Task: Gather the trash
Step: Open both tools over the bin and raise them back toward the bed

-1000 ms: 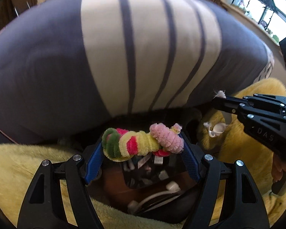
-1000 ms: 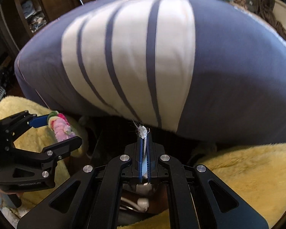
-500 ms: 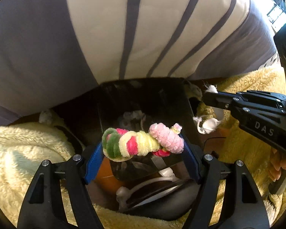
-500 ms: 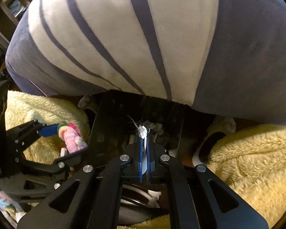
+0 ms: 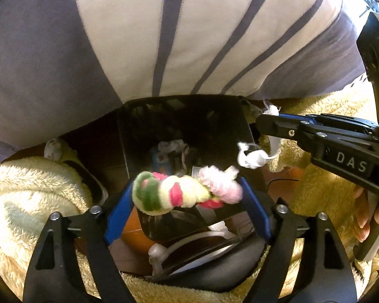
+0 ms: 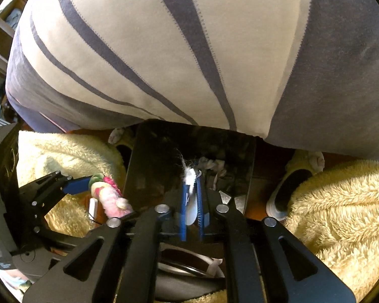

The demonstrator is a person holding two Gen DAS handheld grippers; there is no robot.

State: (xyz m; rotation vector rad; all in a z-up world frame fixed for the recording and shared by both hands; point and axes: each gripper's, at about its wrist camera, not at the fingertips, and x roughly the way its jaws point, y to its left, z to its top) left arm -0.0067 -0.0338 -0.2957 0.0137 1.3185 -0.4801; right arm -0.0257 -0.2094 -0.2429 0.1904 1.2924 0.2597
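My left gripper [image 5: 187,192] is shut on a twisted pink, green and yellow pipe cleaner [image 5: 187,192] and holds it above a black trash bin [image 5: 182,126] that has several scraps inside. My right gripper [image 6: 192,176] holds a small white fluff scrap [image 6: 189,174] over the same bin [image 6: 192,146], its jaws slightly parted around it. In the left wrist view the right gripper [image 5: 265,121] reaches in from the right, with white scraps [image 5: 252,156] dangling under it. The left gripper also shows in the right wrist view [image 6: 98,189].
The person's striped grey and cream shirt [image 5: 164,38] fills the upper half. Fluffy yellow trouser legs [image 6: 336,214] and slippers [image 6: 288,192] flank the bin. A dark dustpan-like lid with white cable [image 5: 202,257] lies just below the grippers.
Both grippers have tilted down and moved closer over the bin, whose inside now shows. The right gripper's jaws have parted slightly around the fluff.
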